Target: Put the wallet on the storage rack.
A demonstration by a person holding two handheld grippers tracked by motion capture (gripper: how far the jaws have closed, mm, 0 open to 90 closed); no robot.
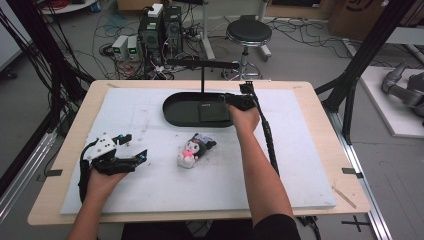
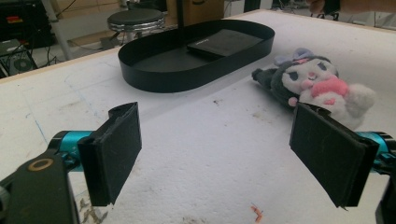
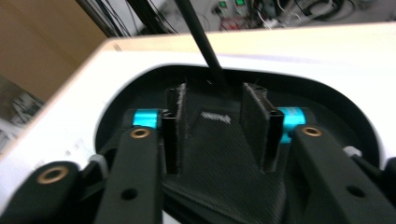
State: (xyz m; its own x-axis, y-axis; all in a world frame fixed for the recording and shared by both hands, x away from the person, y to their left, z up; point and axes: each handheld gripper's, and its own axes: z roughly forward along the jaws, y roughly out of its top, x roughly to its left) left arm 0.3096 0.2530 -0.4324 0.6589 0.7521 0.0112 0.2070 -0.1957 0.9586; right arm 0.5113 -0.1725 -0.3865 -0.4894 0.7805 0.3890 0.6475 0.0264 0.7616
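Observation:
A black oval tray (image 1: 175,107) lies at the back middle of the white mat, with a flat black wallet-like pad (image 1: 212,112) inside it. A black, white and pink plush toy (image 1: 195,149) lies on the mat in front of the tray. My left gripper (image 1: 136,146) rests open at the mat's left, empty; its view shows the plush (image 2: 317,84) just beyond its right jaw and the tray (image 2: 154,77) farther off. My right gripper (image 1: 240,102) is at the tray's right end. Its jaws stand partly open (image 3: 210,126) just over the pad (image 3: 215,154), which lies flat.
A thin black post (image 1: 202,80) with a crossbar rises from the tray's far side, and it stands just behind my right jaws (image 3: 201,42). Beyond the wooden table (image 1: 320,125) are a stool (image 1: 248,33), computers and cables. Bare mat (image 1: 165,190) lies front and right.

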